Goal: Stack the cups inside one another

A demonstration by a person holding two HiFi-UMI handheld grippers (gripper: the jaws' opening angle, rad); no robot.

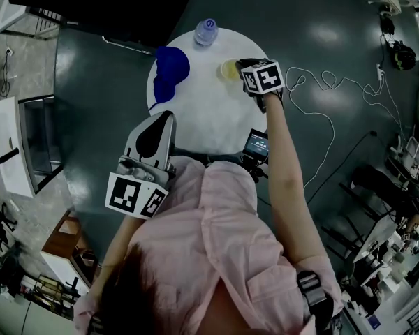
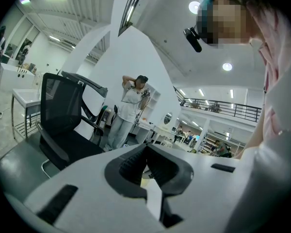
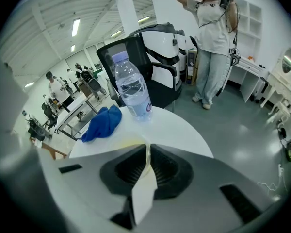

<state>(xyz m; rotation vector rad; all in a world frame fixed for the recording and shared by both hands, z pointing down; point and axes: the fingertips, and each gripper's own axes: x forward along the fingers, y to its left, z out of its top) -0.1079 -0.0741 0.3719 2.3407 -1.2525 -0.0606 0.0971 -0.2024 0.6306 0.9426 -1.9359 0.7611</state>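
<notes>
Yellow cup rim sits pinched in right gripper.

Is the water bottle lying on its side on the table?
No, the water bottle stands upright on the white table, beside the blue cloth.

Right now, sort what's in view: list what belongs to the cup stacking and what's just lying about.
Belongs to the job:
- yellowish cup, its wall pinched in the right claw
- left claw, shut on nothing

Just lying about:
- blue cloth on the table
- water bottle at the table's far edge
</notes>
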